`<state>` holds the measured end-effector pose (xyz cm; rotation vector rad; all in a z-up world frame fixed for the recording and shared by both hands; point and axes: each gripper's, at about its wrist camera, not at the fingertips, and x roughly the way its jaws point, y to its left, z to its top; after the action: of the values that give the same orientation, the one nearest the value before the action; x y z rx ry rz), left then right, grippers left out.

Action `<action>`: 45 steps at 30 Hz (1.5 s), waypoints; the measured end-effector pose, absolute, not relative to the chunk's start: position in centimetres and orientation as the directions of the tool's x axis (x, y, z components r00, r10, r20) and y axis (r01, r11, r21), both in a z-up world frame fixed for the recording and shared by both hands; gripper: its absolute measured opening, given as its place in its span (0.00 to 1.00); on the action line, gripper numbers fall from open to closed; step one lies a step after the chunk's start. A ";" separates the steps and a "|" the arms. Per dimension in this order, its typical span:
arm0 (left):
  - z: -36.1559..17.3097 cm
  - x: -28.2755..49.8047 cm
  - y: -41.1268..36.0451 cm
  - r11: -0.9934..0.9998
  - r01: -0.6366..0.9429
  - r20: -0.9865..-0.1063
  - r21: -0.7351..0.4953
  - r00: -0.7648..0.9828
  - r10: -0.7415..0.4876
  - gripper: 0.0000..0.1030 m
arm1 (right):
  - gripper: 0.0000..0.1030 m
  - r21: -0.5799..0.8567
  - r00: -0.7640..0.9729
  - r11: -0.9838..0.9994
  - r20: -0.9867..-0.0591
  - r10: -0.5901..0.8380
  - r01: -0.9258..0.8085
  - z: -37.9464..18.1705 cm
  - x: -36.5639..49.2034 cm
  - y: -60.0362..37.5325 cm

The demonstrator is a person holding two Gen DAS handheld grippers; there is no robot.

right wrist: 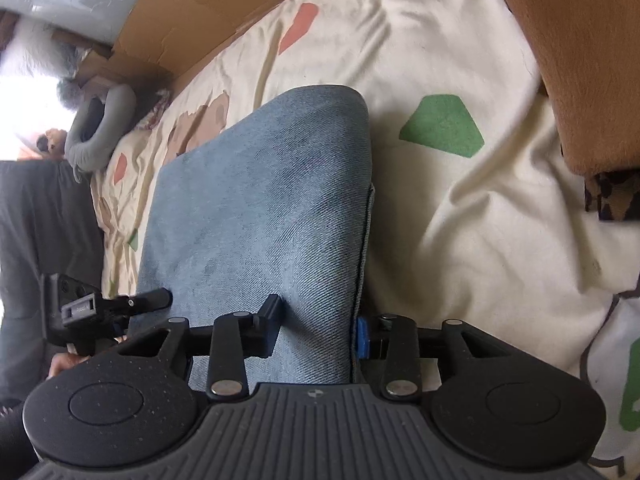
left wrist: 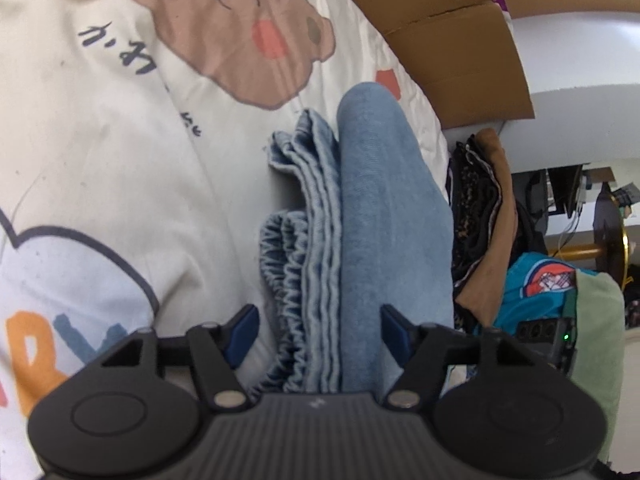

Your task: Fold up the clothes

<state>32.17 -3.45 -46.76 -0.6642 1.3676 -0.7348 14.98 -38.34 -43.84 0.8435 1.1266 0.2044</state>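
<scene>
Folded light-blue jeans (left wrist: 360, 208) lie on a cream cartoon-print bedsheet (left wrist: 120, 140), their elastic waistband (left wrist: 288, 272) and layered edges showing on the left side of the stack. My left gripper (left wrist: 319, 330) straddles the near end of the stack with its jaws wide; the left pad (left wrist: 244, 332) stands clear of the cloth, so it is open. In the right wrist view the jeans (right wrist: 260, 200) fill the gap of my right gripper (right wrist: 318, 328), which looks open around the fold, its fingers loosely beside the denim. The left gripper (right wrist: 100, 308) shows at the jeans' left edge.
Brown cardboard (left wrist: 460, 40) lines the bed's far side. A pile of dark and brown clothes (left wrist: 484, 208) and a teal printed garment (left wrist: 536, 292) sit right of the jeans. A grey neck pillow (right wrist: 100, 132) lies at the far left. A brown garment (right wrist: 580, 80) covers the upper right.
</scene>
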 end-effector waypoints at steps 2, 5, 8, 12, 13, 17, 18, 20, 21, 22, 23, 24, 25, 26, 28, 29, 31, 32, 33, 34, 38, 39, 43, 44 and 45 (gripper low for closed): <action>-46.9 32.2 -3.6 0.608 0.079 -0.606 -0.790 0.055 -0.794 0.66 | 0.36 0.692 0.448 0.670 -0.705 0.549 0.268 -44.2 14.8 -38.5; -47.2 32.4 -3.9 0.592 0.076 -0.590 -0.803 0.046 -0.806 0.66 | 0.36 0.679 0.438 0.688 -0.716 0.543 0.255 -44.3 15.1 -38.1; -47.6 32.8 -4.2 0.566 0.063 -0.566 -0.822 0.026 -0.824 0.61 | 0.36 0.679 0.431 0.685 -0.718 0.547 0.263 -44.6 15.4 -38.1; -47.9 33.2 -4.9 0.548 0.071 -0.550 -0.833 0.000 -0.835 0.59 | 0.37 0.697 0.445 0.662 -0.703 0.555 0.276 -45.1 15.5 -37.9; -48.0 33.3 -5.0 0.544 0.073 -0.546 -0.836 -0.002 -0.838 0.58 | 0.38 0.707 0.448 0.650 -0.694 0.563 0.278 -45.3 15.5 -38.0; -48.4 33.2 -4.9 0.530 0.069 -0.531 -0.845 -0.001 -0.847 0.56 | 0.42 0.751 0.462 0.595 -0.652 0.601 0.286 -46.5 15.6 -38.0; -48.4 33.2 -4.9 0.528 0.070 -0.529 -0.846 0.000 -0.848 0.56 | 0.43 0.760 0.463 0.584 -0.643 0.611 0.286 -46.8 15.7 -37.9; -48.4 33.1 -4.9 0.527 0.071 -0.528 -0.847 0.001 -0.849 0.55 | 0.44 0.776 0.465 0.564 -0.625 0.627 0.281 -47.2 15.8 -37.8; -48.3 33.1 -4.9 0.527 0.075 -0.529 -0.846 0.000 -0.849 0.54 | 0.44 0.782 0.466 0.559 -0.618 0.634 0.277 -47.4 15.9 -37.7; -48.3 33.0 -4.9 0.528 0.080 -0.530 -0.845 0.001 -0.848 0.53 | 0.43 0.786 0.467 0.554 -0.612 0.638 0.274 -47.5 16.0 -37.7; -48.2 33.0 -4.9 0.529 0.083 -0.531 -0.845 0.002 -0.848 0.51 | 0.42 0.788 0.467 0.552 -0.609 0.641 0.272 -47.6 16.1 -37.6; -48.1 33.0 -5.0 0.530 0.086 -0.532 -0.844 0.003 -0.847 0.50 | 0.40 0.788 0.466 0.554 -0.610 0.641 0.269 -47.5 16.2 -37.4; -47.9 33.1 -5.0 0.532 0.091 -0.534 -0.842 0.003 -0.845 0.49 | 0.35 0.788 0.466 0.557 -0.609 0.642 0.262 -47.2 16.3 -37.3; -47.7 33.1 -5.0 0.536 0.099 -0.539 -0.838 0.005 -0.843 0.48 | 0.33 0.789 0.467 0.558 -0.606 0.643 0.257 -47.0 16.3 -37.3; -47.2 33.0 -5.1 0.543 0.117 -0.546 -0.831 0.011 -0.838 0.45 | 0.25 0.793 0.471 0.556 -0.601 0.646 0.249 -46.4 16.2 -37.3; -47.0 33.0 -5.1 0.544 0.120 -0.547 -0.830 0.014 -0.837 0.44 | 0.24 0.793 0.472 0.558 -0.600 0.646 0.244 -46.1 16.2 -37.2; -46.4 32.8 -5.0 0.547 0.119 -0.549 -0.829 0.020 -0.836 0.42 | 0.22 0.786 0.468 0.570 -0.607 0.642 0.238 -45.3 16.4 -37.0; -46.2 32.8 -4.9 0.550 0.116 -0.551 -0.827 0.022 -0.834 0.41 | 0.22 0.780 0.464 0.579 -0.614 0.638 0.236 -45.0 16.5 -36.9; -45.8 32.7 -4.8 0.555 0.114 -0.557 -0.824 0.023 -0.830 0.41 | 0.22 0.775 0.461 0.588 -0.620 0.635 0.233 -44.6 16.6 -36.7; -45.5 32.6 -4.8 0.562 0.111 -0.563 -0.820 0.022 -0.826 0.40 | 0.22 0.769 0.458 0.597 -0.626 0.631 0.228 -44.3 16.7 -36.6; -44.0 32.4 -4.6 0.590 0.095 -0.591 -0.802 0.024 -0.806 0.40 | 0.21 0.760 0.454 0.612 -0.635 0.625 0.221 -43.0 16.7 -36.1; -43.6 32.3 -4.6 0.598 0.090 -0.598 -0.796 0.024 -0.801 0.40 | 0.21 0.757 0.450 0.616 -0.638 0.625 0.217 -42.6 16.6 -35.9; -41.9 31.9 -4.5 0.624 0.088 -0.625 -0.776 0.018 -0.780 0.39 | 0.21 0.750 0.440 0.625 -0.646 0.624 0.214 -41.2 16.4 -35.5; -41.3 31.8 -4.6 0.630 0.090 -0.631 -0.772 0.020 -0.776 0.39 | 0.21 0.749 0.440 0.627 -0.647 0.623 0.213 -40.8 16.3 -35.4; -40.7 31.8 -4.6 0.635 0.094 -0.636 -0.767 0.021 -0.771 0.39 | 0.21 0.748 0.440 0.629 -0.647 0.622 0.211 -40.3 16.2 -35.4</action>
<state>31.77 -4.63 -40.73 -0.6205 1.3985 -0.7416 16.19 -35.37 -40.31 0.8939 1.1189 0.3024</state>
